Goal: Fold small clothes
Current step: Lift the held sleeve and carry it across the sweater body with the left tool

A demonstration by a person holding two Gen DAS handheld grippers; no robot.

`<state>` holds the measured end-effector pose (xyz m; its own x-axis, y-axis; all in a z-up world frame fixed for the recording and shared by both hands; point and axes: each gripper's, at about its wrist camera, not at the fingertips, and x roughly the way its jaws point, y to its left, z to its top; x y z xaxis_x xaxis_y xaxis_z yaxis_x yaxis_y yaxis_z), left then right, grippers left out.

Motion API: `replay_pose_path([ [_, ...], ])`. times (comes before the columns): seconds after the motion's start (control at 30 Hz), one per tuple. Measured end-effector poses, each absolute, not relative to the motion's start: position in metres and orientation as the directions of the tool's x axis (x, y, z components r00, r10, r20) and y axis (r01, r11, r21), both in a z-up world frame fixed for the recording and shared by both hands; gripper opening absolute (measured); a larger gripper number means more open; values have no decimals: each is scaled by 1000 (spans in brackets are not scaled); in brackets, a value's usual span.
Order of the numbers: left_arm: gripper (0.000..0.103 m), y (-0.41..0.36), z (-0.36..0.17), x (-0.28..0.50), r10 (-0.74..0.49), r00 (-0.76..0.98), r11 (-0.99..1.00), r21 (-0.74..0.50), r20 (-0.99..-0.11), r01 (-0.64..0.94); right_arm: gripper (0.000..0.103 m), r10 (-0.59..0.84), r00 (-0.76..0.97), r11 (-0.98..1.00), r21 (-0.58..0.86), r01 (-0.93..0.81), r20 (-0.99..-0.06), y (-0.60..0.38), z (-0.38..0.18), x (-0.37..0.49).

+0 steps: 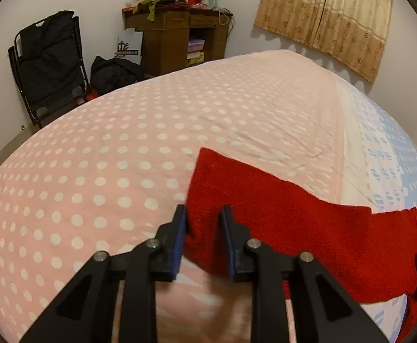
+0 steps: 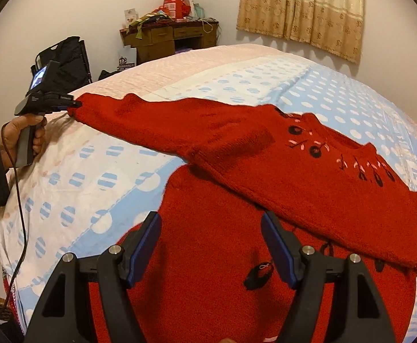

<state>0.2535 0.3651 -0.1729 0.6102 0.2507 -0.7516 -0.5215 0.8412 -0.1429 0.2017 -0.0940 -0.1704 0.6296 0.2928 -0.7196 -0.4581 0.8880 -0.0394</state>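
2 tongs [image 1: 202,223]: left pinches red sweater [image 2: 265,171] sleeve, right [image 2: 211,240] gapes above it.

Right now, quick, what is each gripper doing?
Left gripper: shut on the cuff of the red knitted sweater's sleeve, held out over the bed.
Right gripper: open, holding nothing, above the sweater's body.

Red sweater [image 2: 265,157] with black-pink embroidery; pink white-dotted blanket [image 1: 122,157].

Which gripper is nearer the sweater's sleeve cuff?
Left. The left gripper has the sleeve cuff between its fingers; the right gripper hovers open over the sweater's body, away from the cuff.
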Motion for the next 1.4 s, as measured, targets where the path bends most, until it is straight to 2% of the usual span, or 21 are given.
replay_pose_path([
  [0.07, 18, 365, -172, 251, 246, 618, 845, -147, -747, -513, 73, 287, 627, 894, -34, -448, -724, -96, -173, 203],
  [0.23, 19, 360, -173, 251, 276, 613, 848, -112, -740, -518, 73, 280, 622, 902, -22, -431, -731, -99, -178, 204],
  [0.33, 30, 353, -174, 254, 312, 596, 847, -68, -740, -528, 73, 280, 619, 902, -19, -431, -733, -98, -179, 204],
  [0.37, 38, 350, -174, 256, 315, 594, 853, -53, -740, -518, 73, 280, 618, 902, -19, -432, -734, -98, -180, 203],
  [0.4, 41, 348, -174, 257, 318, 593, 858, -42, -739, -513, 73, 280, 617, 902, -19, -432, -736, -97, -181, 203],
  [0.47, 37, 341, -174, 260, 327, 593, 871, -8, -736, -490, 73, 280, 615, 902, -18, -432, -737, -96, -182, 203],
  [0.53, 21, 338, -173, 261, 316, 603, 885, -2, -732, -466, 73, 280, 614, 901, -18, -433, -738, -96, -182, 202],
  [0.6, 15, 336, -173, 260, 311, 610, 892, 2, -729, -452, 73, 280, 614, 902, -18, -432, -739, -95, -183, 203],
  [0.93, 13, 335, -162, 252, 326, 633, 886, -7, -703, -464, 73, 276, 617, 906, -16, -423, -737, -98, -185, 201],
  [1.4, 12, 275, -78, 246, 82, 782, 907, -279, -617, -316, 73, 283, 642, 922, 17, -387, -713, -121, -170, 190],
])
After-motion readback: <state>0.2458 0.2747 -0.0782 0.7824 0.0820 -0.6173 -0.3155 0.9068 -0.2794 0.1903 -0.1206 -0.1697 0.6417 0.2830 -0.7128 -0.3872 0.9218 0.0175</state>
